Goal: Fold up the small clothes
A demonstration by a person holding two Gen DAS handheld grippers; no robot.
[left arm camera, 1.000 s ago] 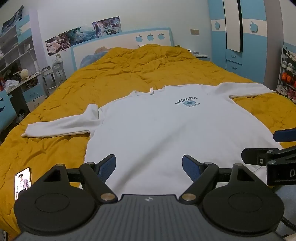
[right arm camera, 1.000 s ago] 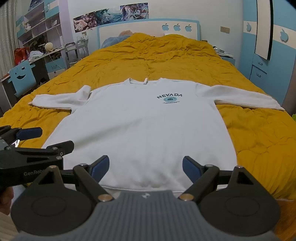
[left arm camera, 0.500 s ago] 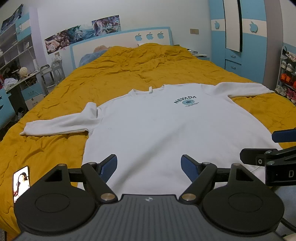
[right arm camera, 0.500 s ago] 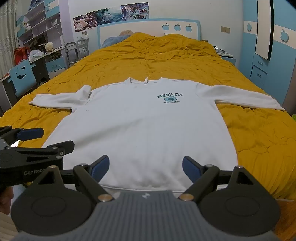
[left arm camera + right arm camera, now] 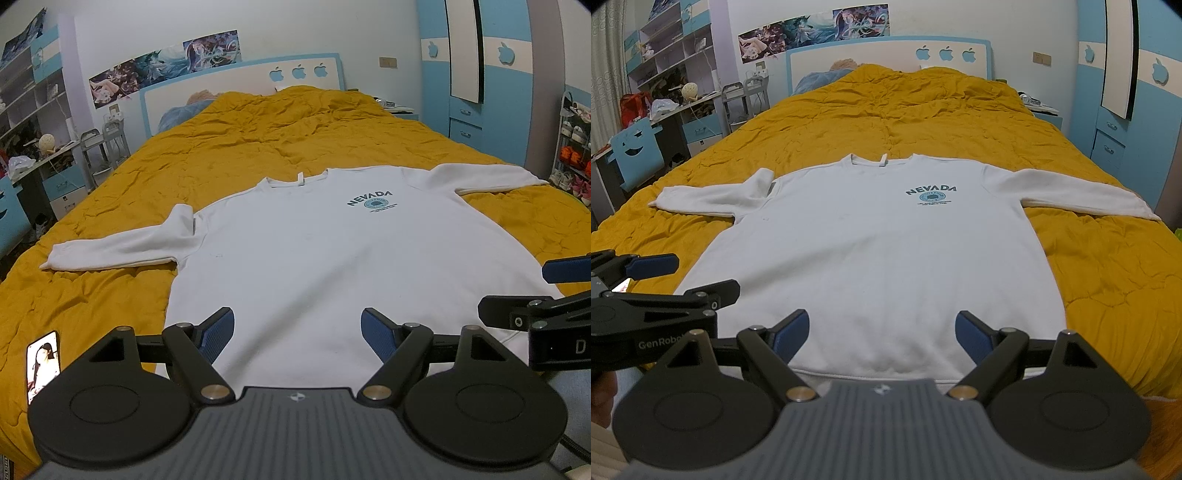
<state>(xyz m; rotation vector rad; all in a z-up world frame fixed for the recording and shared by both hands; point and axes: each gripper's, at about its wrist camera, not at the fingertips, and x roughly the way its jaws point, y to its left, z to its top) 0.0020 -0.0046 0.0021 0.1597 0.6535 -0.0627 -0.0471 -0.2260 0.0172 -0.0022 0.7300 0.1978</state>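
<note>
A white sweatshirt [image 5: 306, 258] lies flat, front up, across the middle of both frames on a bed covered by a mustard-yellow quilt [image 5: 258, 140]. Its sleeves stretch out to the left and right edges of the frame, its collar points toward the headboard [image 5: 886, 55] at the top, and its hem runs just above the gripper bodies at the bottom. On the chest, right of centre, dark teal letters read "NEVADA" [image 5: 931, 191] above a round emblem with lines of print too small to read.

The left hand-held gripper [image 5: 297, 332] fills the bottom of the left wrist view, its blue-padded fingers [image 5: 218, 332] spread wide with nothing between them, hovering over the lower part of the sweatshirt. The right hand-held gripper [image 5: 882, 334] sits likewise in the bottom of its own view, spread wide and empty above the hem. Each shows in the other's frame: the right one at the right edge of the left view, with a single letter "D" visible on its body, the left one at the lower left of the right view, marked "GenRobo", the rest of the word cut off.

A phone [image 5: 43, 363] with a lit screen showing a person lies on the quilt at the lower left of the left view. The headboard carries three blue apple-shaped cutouts, and similar apple shapes mark the blue wardrobe [image 5: 480, 74] at the upper right. Posters [image 5: 812, 29] hang on the wall at the top.
</note>
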